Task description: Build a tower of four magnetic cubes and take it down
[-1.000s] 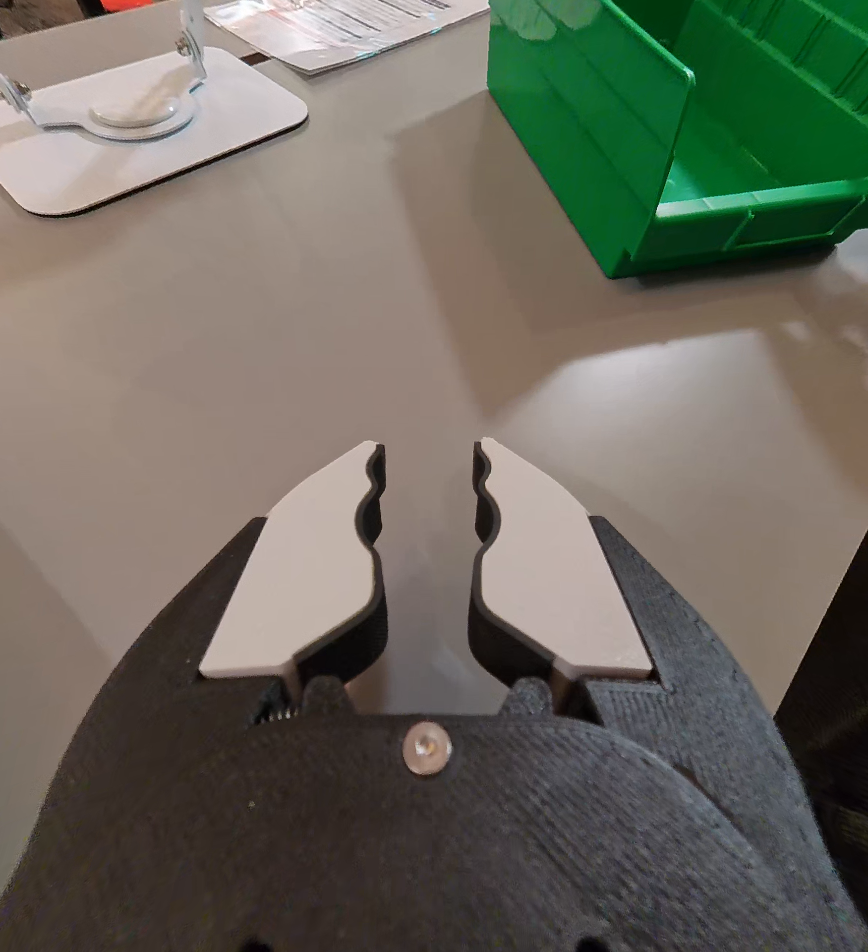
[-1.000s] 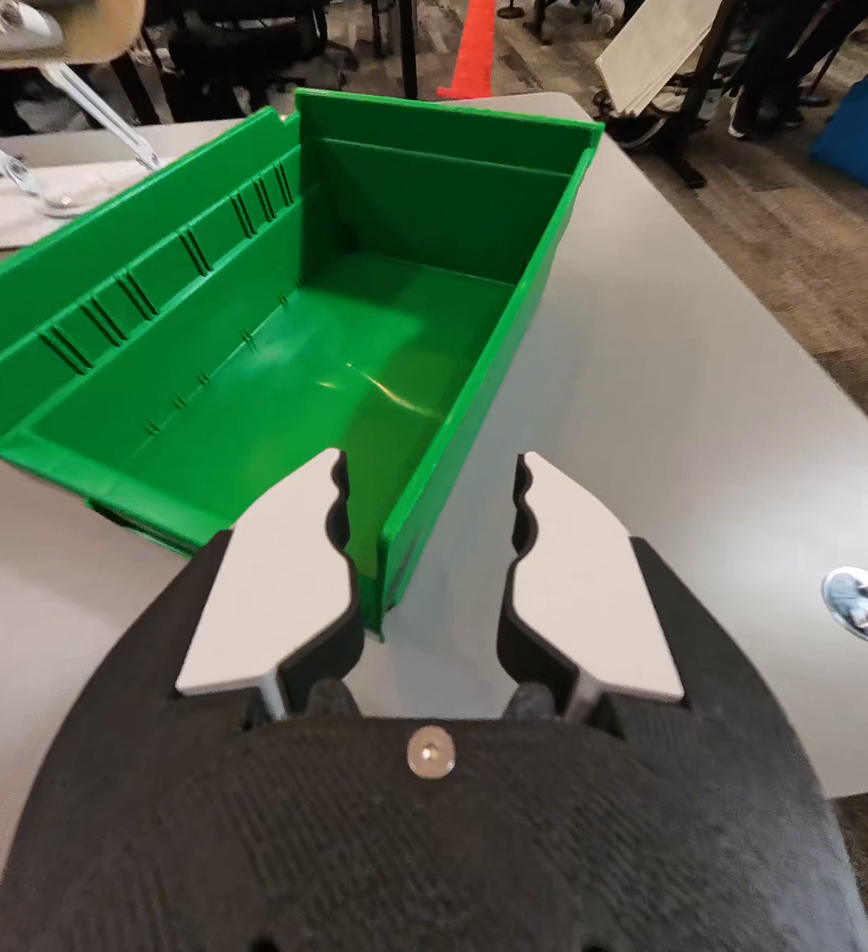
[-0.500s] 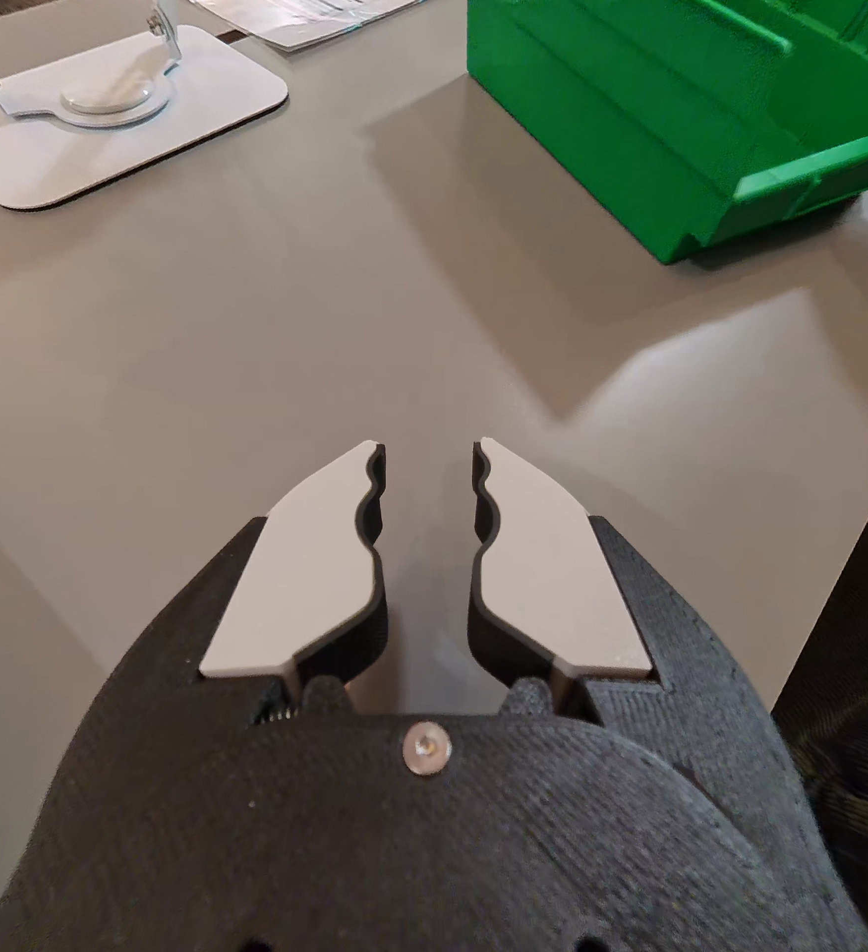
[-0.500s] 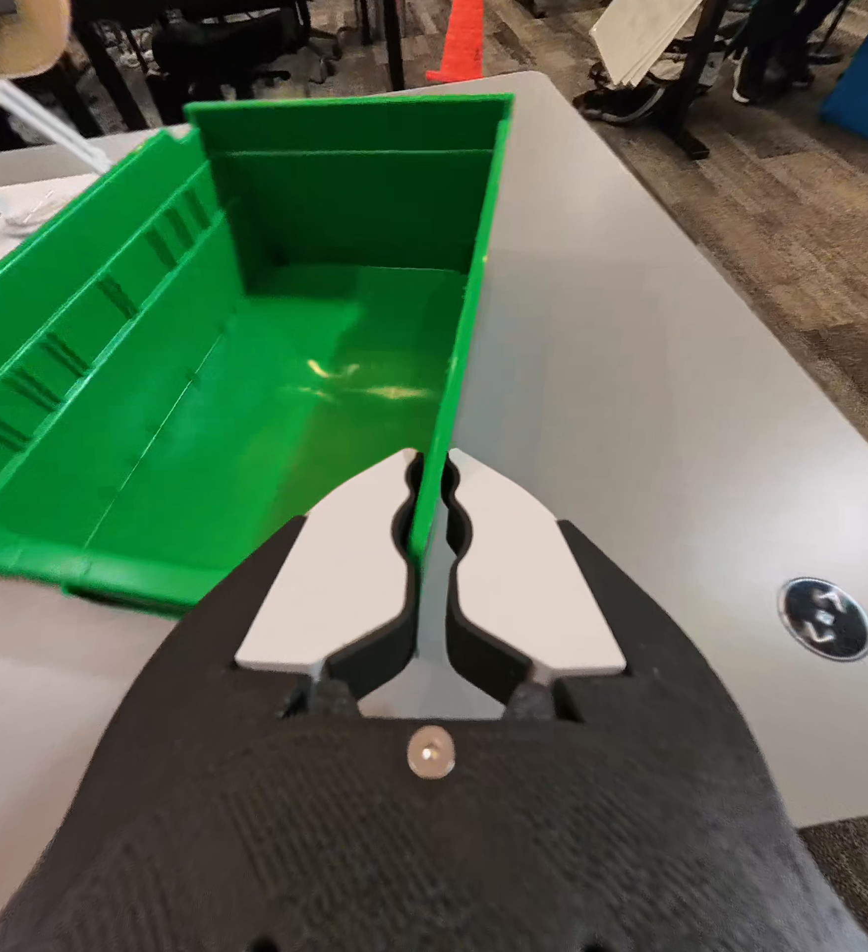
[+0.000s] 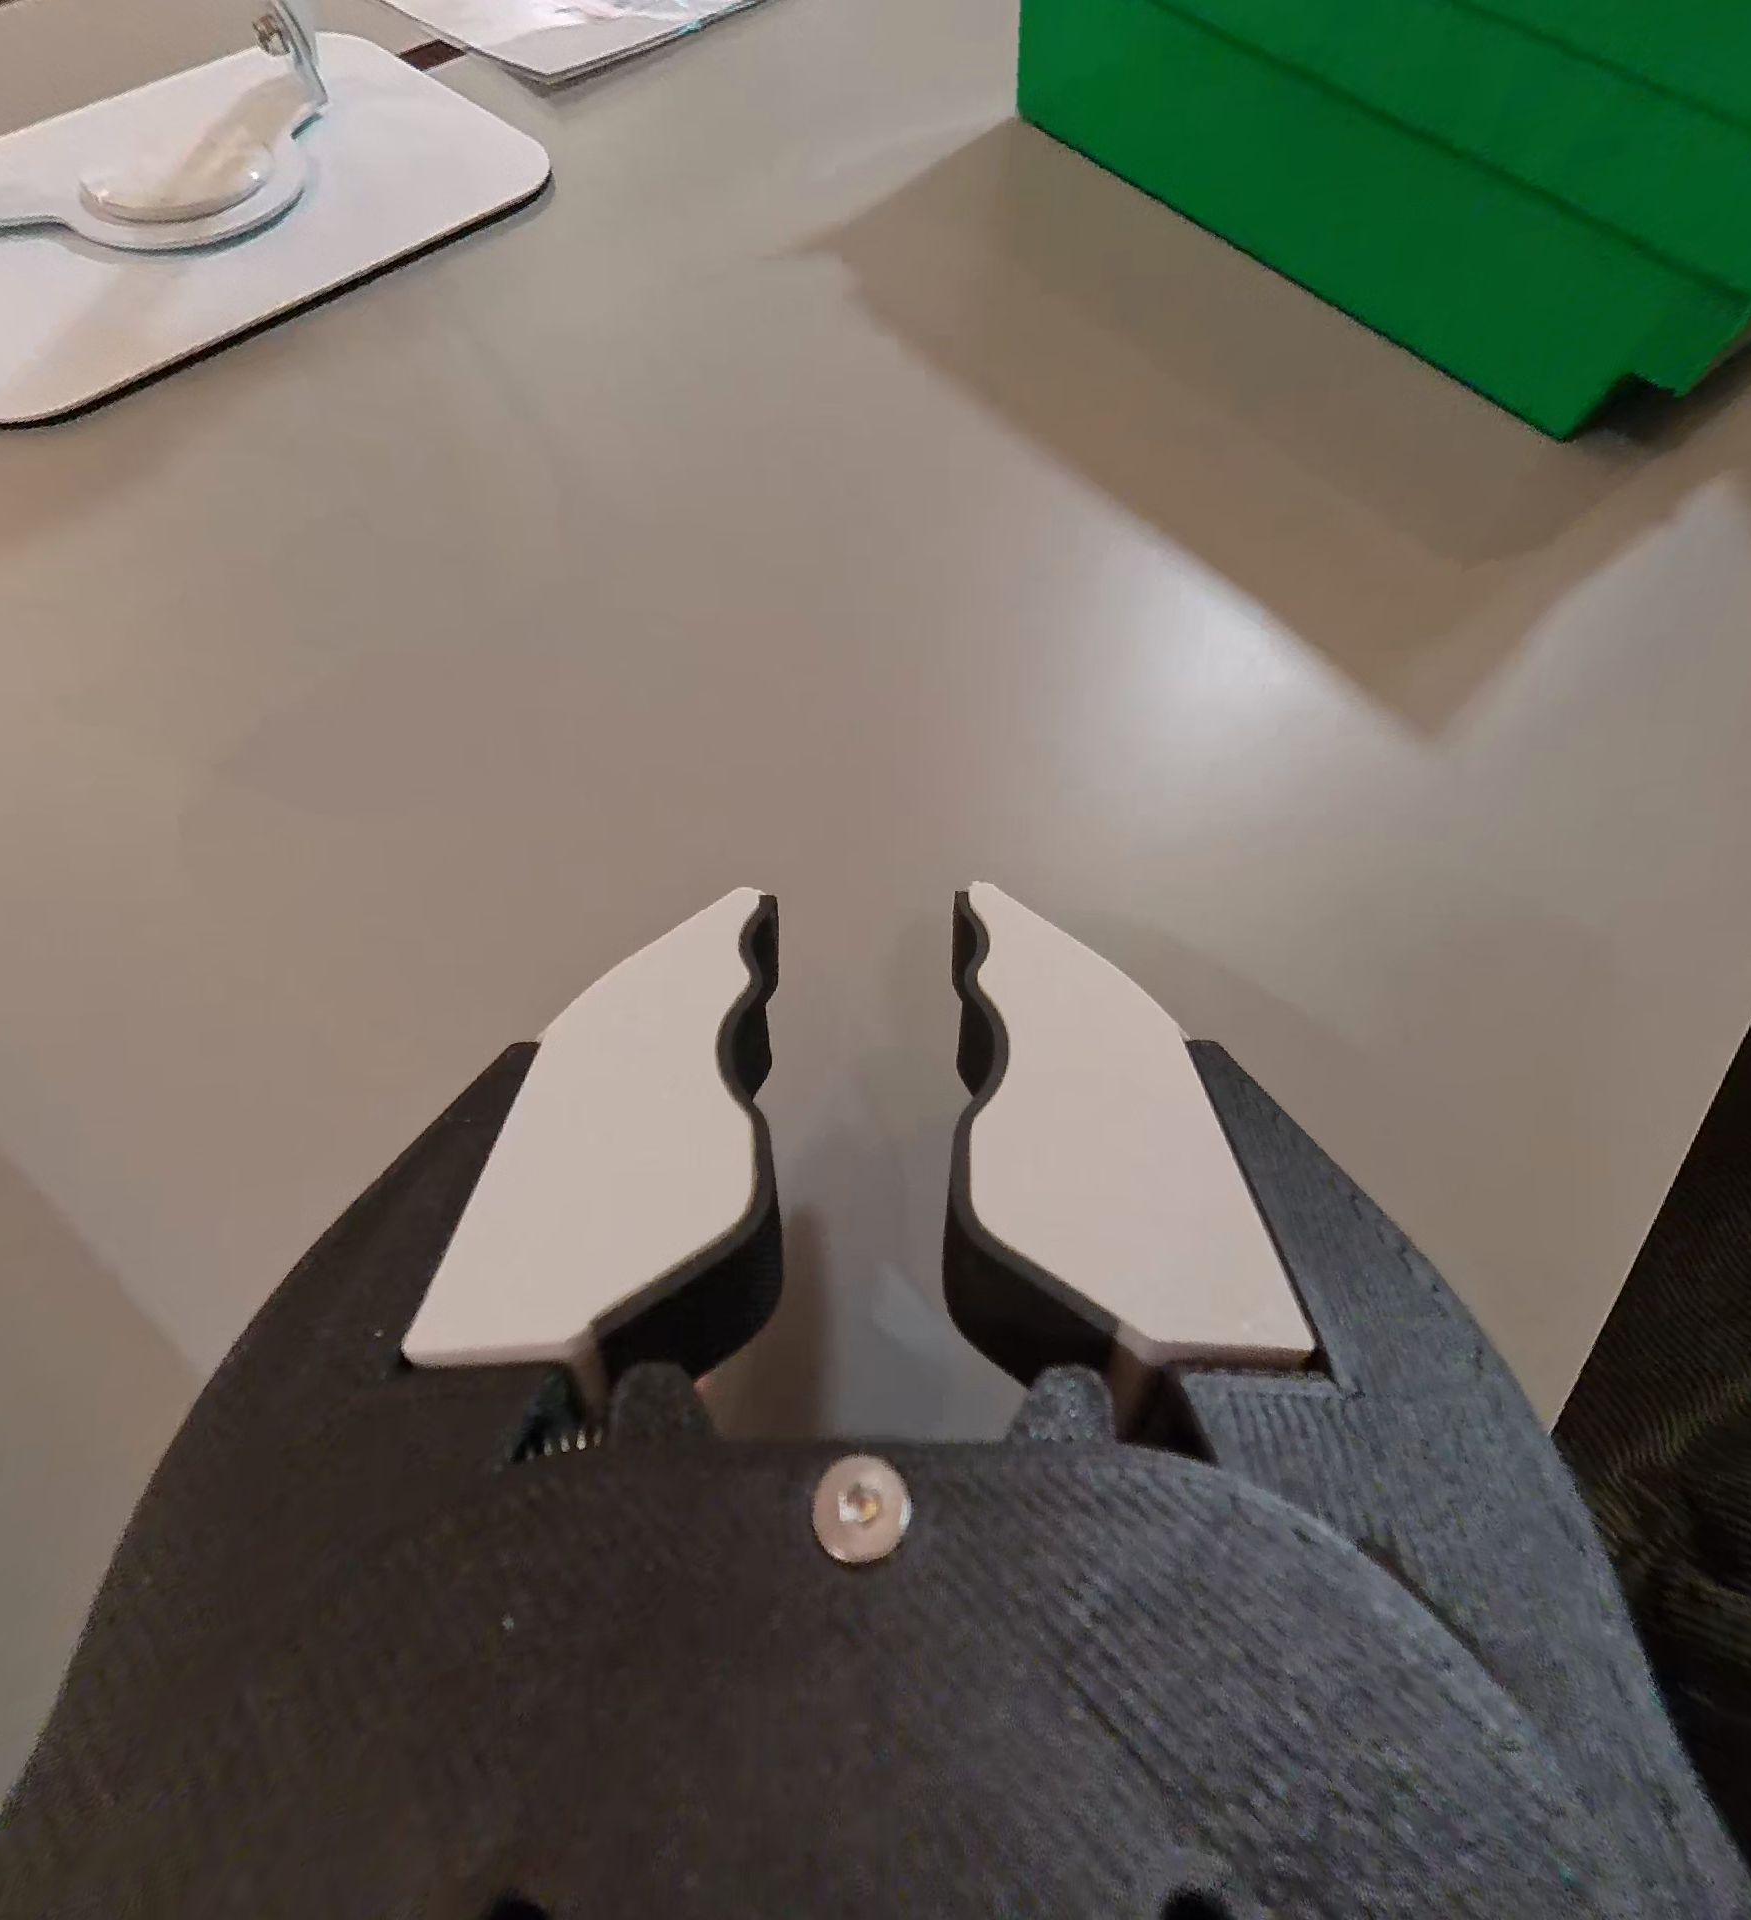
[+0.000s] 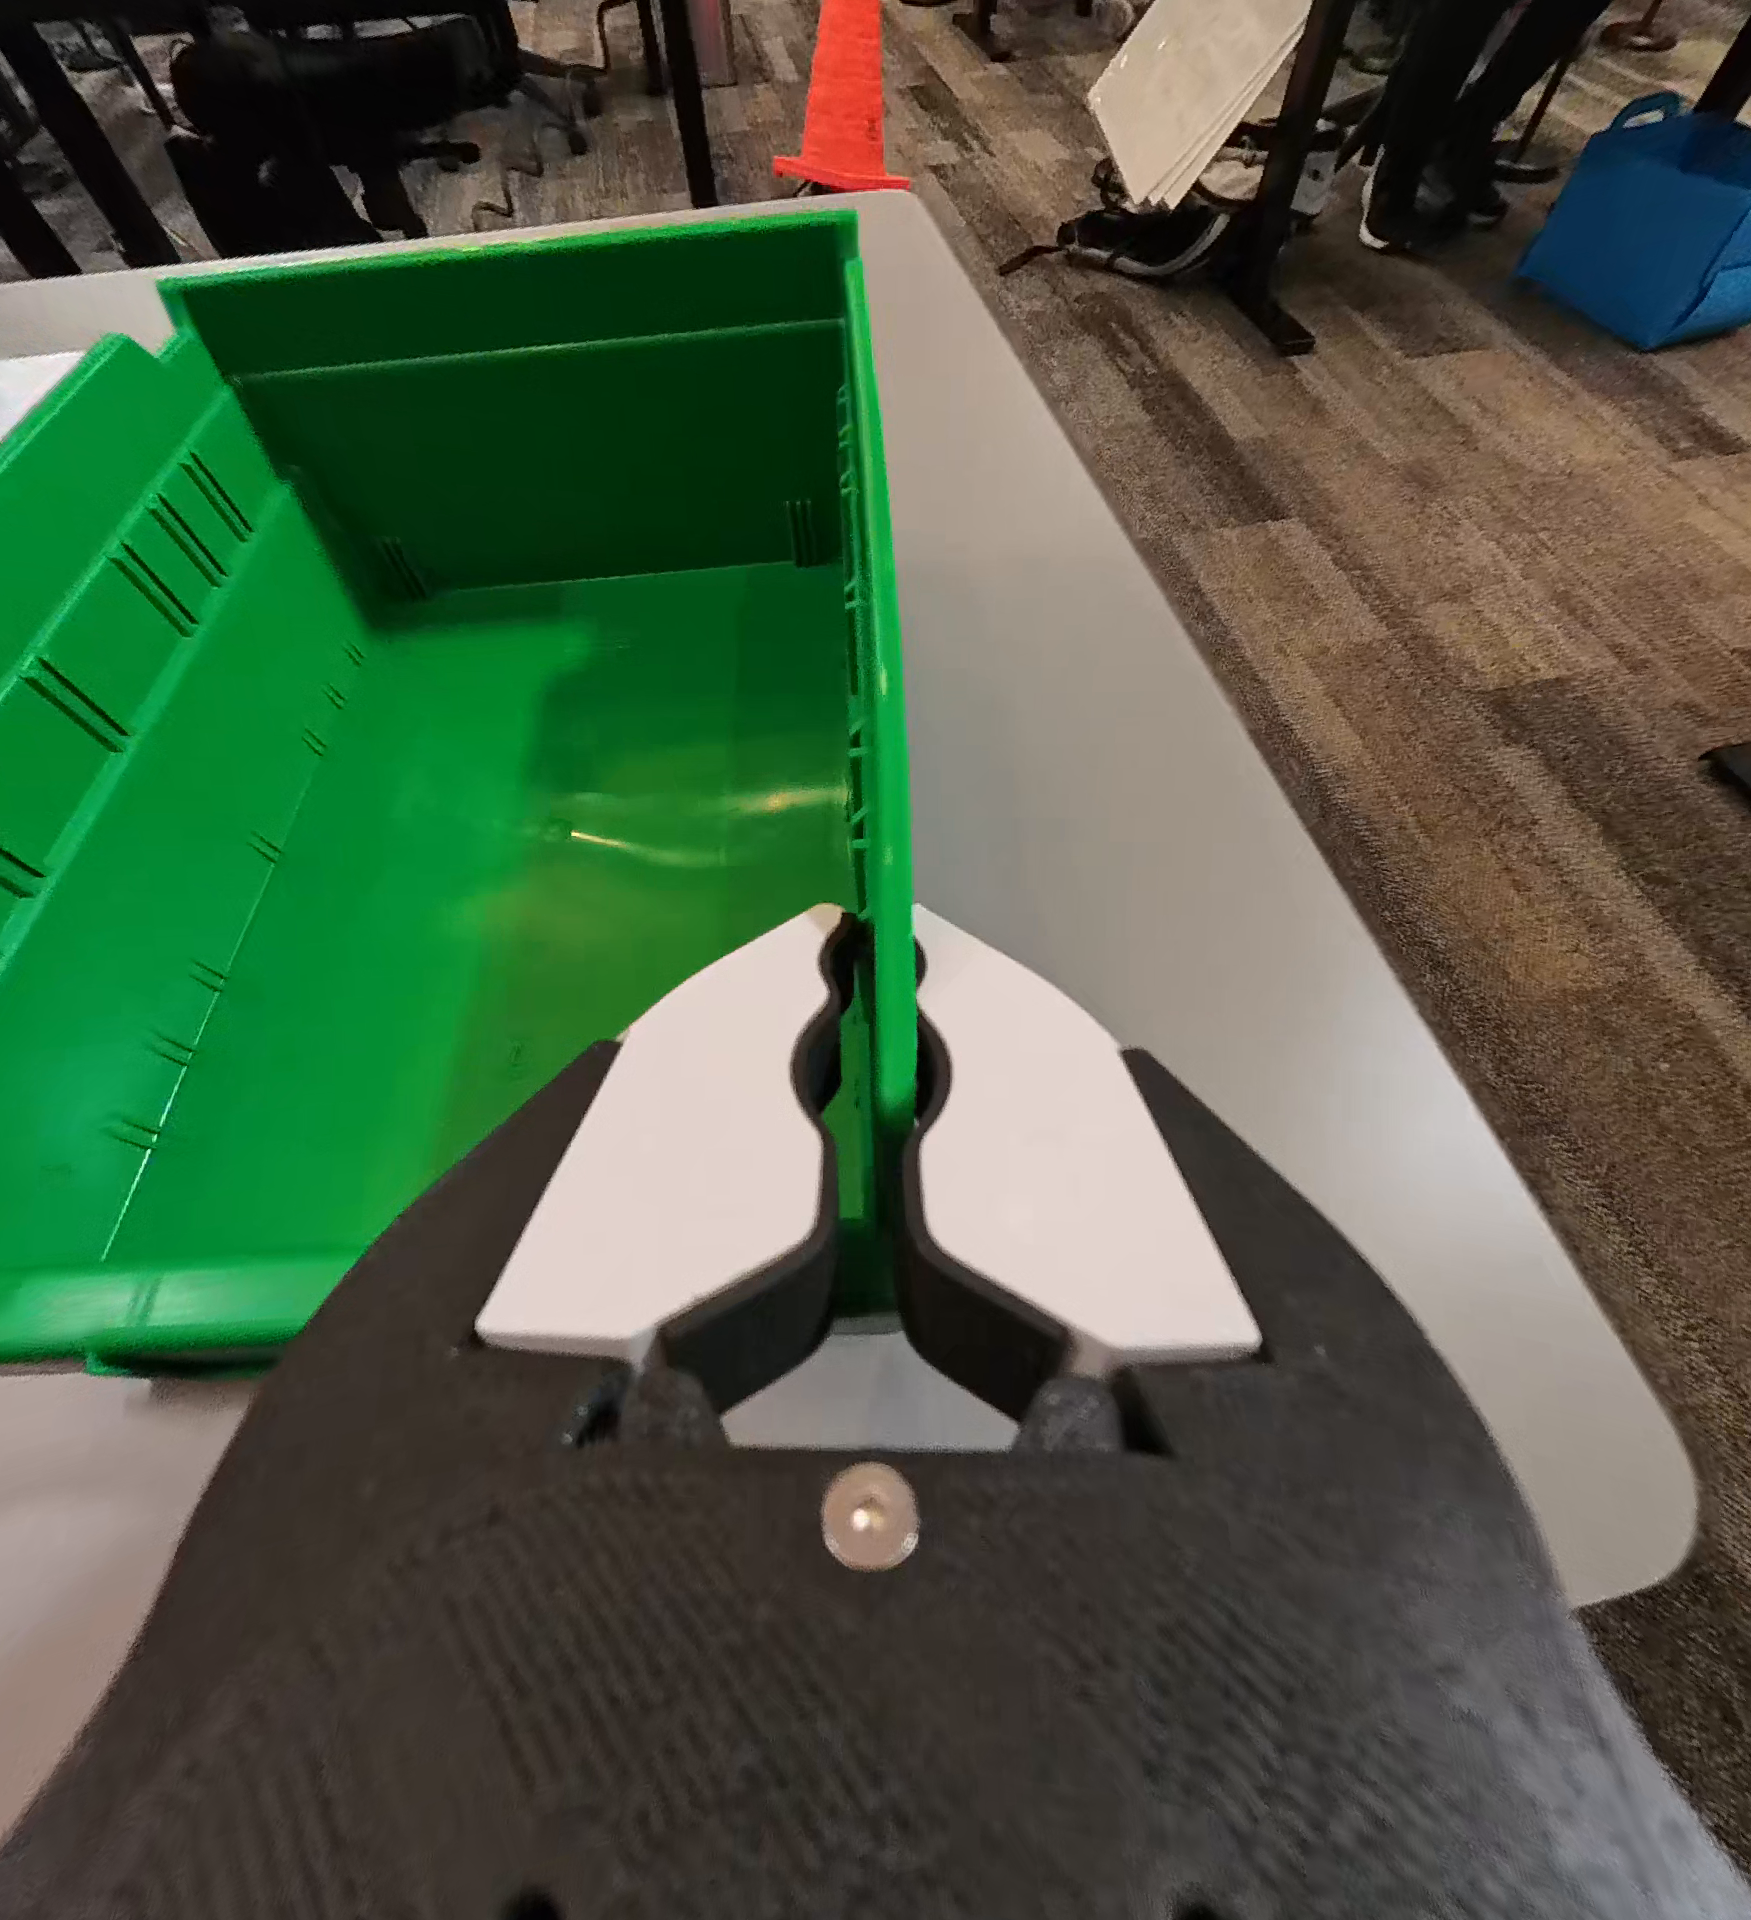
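Observation:
An empty green plastic bin stands on the grey table. My right gripper is shut on the bin's right side wall near its front corner, one finger inside the bin and one outside. In the left wrist view the bin's outer side shows at the upper right. My left gripper is open and empty, low over the bare table, well apart from the bin.
A white flat stand base with a clear bracket lies at the far left, papers behind it. The table's right edge drops to carpet. An orange cone, a blue bag and chair legs stand beyond.
My right gripper closed on the bin's right wall and the bin has turned and shifted with it. In the left wrist view the bin has moved to the right and up. The left gripper stays open.

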Demonstrator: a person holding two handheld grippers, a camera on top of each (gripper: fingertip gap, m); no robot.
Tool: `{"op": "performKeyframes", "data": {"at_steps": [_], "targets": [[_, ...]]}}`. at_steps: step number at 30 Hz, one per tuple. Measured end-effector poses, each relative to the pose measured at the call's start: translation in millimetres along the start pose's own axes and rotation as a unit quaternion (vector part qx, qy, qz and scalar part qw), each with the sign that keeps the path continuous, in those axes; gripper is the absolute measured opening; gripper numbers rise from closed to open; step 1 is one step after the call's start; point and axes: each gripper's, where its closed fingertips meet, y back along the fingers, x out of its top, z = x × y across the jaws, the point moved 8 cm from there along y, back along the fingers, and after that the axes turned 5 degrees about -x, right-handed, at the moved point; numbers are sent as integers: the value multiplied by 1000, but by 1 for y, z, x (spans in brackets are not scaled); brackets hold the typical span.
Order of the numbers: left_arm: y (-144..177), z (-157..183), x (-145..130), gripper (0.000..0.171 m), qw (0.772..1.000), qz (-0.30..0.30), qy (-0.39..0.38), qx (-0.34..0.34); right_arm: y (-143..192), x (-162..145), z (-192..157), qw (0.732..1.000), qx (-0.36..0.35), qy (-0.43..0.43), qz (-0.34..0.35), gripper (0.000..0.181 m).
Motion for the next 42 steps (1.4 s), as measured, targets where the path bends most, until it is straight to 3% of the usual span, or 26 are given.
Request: {"op": "performKeyframes", "data": {"at_steps": [8, 42], "targets": [[-1, 0, 0, 33, 1000, -3, -1, -1, -9, -5, 31, 999, -13, -43, 14, 5], [-2, 1, -4, 33, 1000, -19, -6, 0, -26, 5, 36, 998, -48, -40, 16, 10]]}}
